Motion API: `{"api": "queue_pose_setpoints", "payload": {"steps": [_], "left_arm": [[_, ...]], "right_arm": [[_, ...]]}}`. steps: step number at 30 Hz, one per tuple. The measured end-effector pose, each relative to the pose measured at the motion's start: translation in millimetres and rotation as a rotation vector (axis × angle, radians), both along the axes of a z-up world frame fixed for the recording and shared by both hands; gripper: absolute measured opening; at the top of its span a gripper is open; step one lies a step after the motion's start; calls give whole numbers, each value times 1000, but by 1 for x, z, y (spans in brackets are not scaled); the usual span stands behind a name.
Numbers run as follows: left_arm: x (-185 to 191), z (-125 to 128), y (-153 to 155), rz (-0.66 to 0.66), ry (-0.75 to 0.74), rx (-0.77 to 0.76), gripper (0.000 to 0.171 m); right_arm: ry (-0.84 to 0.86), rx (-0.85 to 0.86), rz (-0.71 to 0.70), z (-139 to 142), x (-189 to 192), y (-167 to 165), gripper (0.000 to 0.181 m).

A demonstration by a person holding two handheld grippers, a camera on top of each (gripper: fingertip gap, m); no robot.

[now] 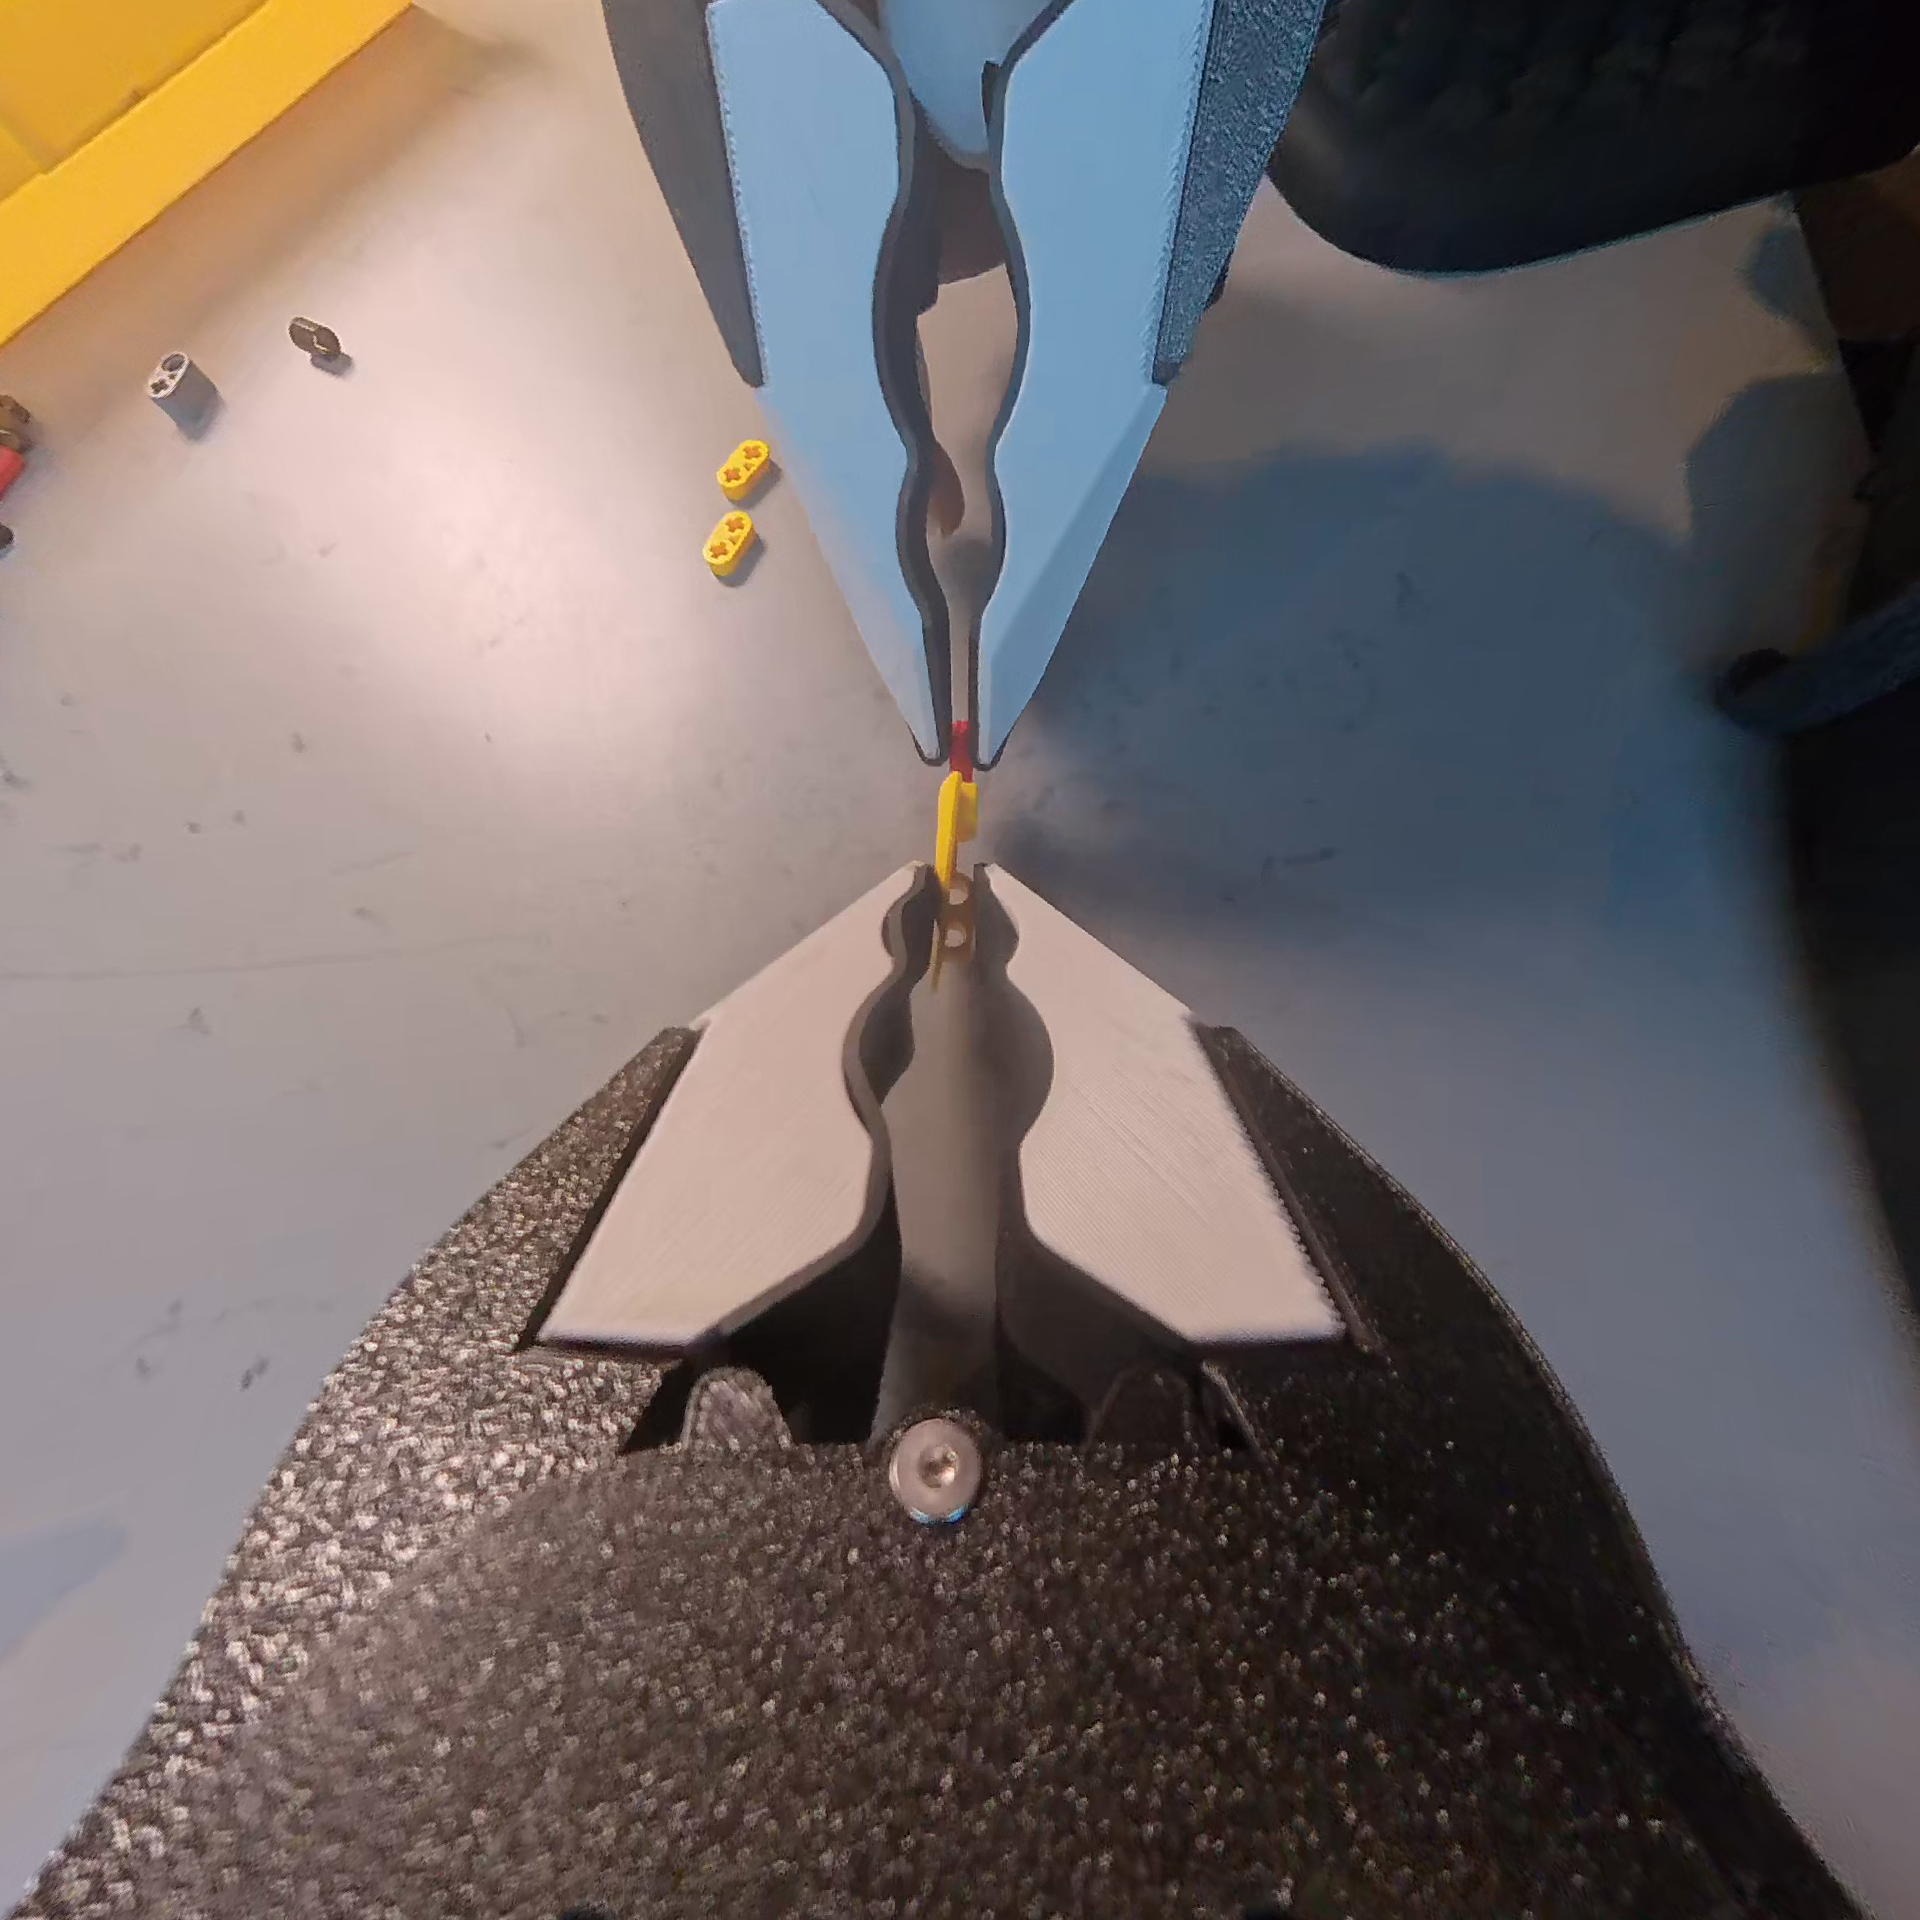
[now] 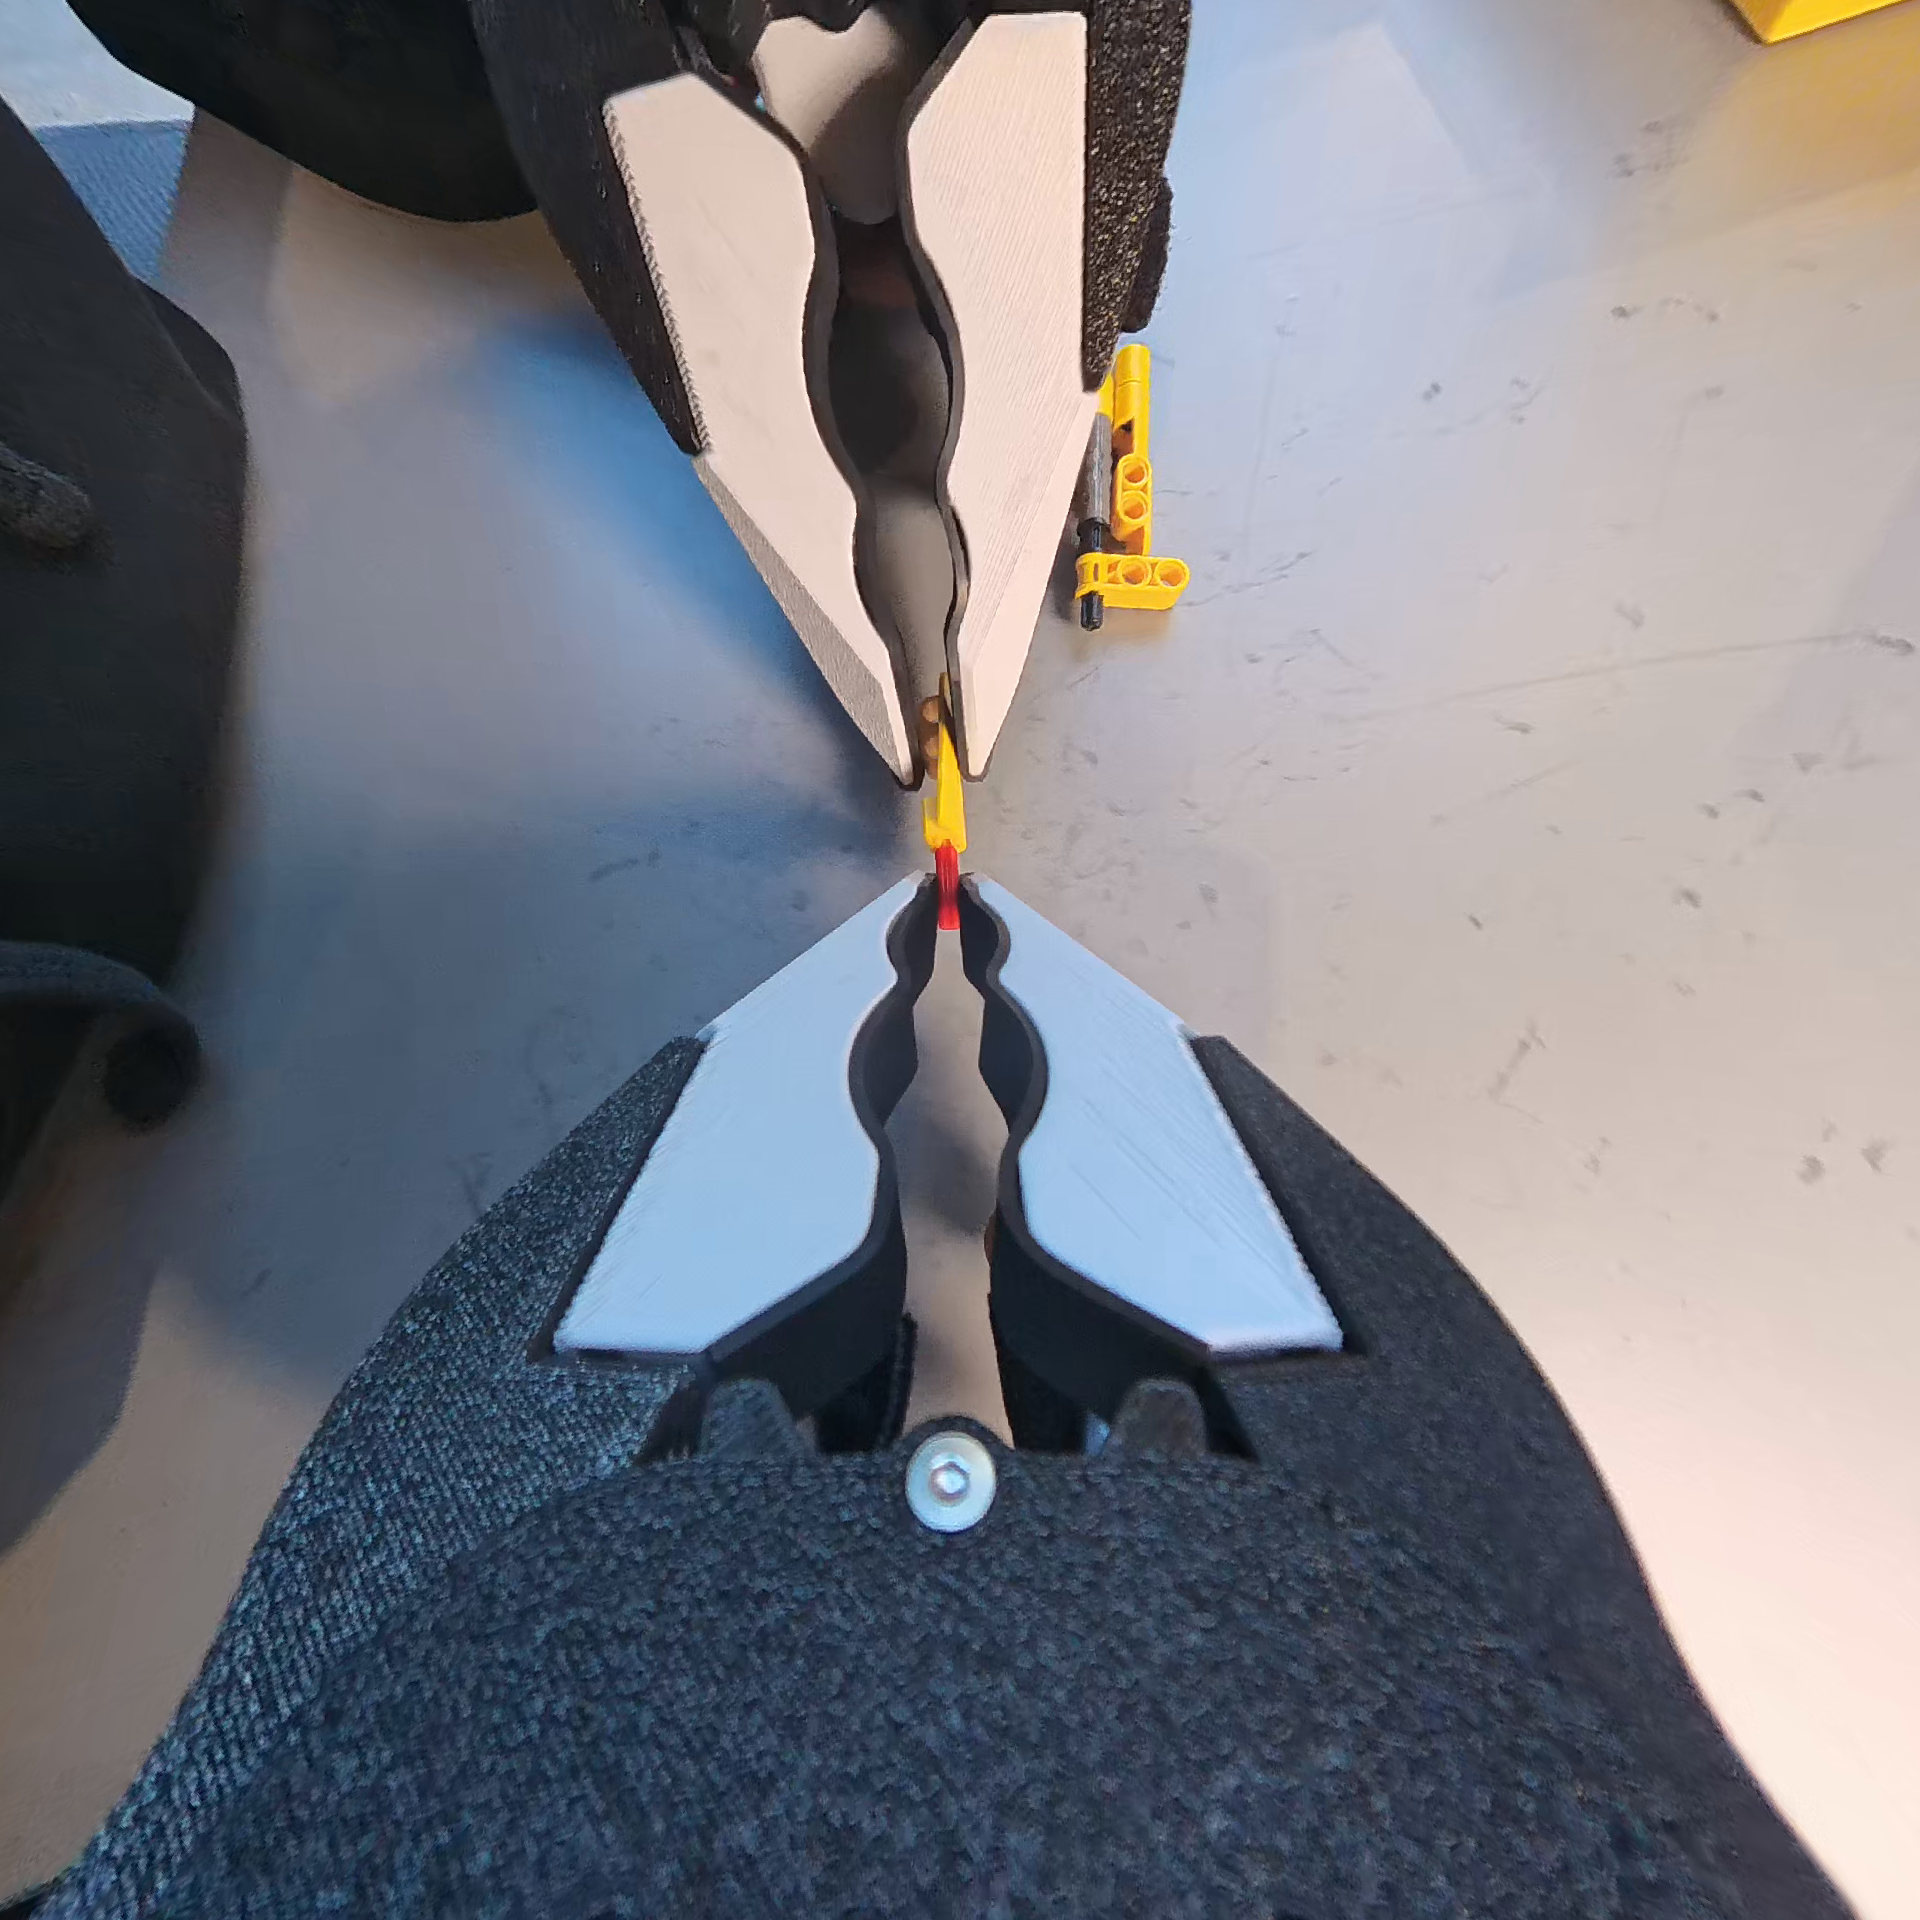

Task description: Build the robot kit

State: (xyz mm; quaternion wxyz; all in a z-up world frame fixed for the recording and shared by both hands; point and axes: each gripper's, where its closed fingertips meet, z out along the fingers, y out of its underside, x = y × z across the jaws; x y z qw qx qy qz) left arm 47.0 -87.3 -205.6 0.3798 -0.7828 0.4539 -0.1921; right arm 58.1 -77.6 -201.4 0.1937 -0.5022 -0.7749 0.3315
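So both grippers meet tip to tip over the grey surface (image 1: 416,935). The left gripper (image 1: 954,883) has its jaws squeezed in on a thin yellow beam (image 1: 954,821) with holes in it, held on edge right at the tips. The right gripper (image 2: 943,883) has its jaws nearly together too, pinching a little red pin (image 2: 947,896). The pin's free end touches the end of the yellow beam, so the two parts sit in line in the small gap between the grippers, up off the surface. Off to the side lie two small yellow links (image 1: 736,506), close together, plus a grey sleeve (image 1: 182,387) and a dark connector (image 1: 316,341) farther out. A yellow box (image 1: 125,135) fills one corner. In the right wrist view, a yellow L-shaped assembly (image 2: 1127,509) with a dark axle lies just beside the left gripper, partly hidden behind it.
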Motion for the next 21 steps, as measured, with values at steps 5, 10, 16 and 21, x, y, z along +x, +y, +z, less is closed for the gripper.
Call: {"api": "queue_pose_setpoints", "payload": {"steps": [5,10,16,21], "left_arm": [[0,-4,-1,-4,28,4,6],[-2,5,0,23,-62,-43,6],[-1,31,-1,37,-274,-105,6],[3,45,-4,20,-377,-136,6]], "right_arm": [[-7,-1,0,-3,-1,-1,3],[64,19,16,5,-4,0,3],[238,-5,45,35,-5,0,3],[315,-11,83,50,-6,-7,0]]}}
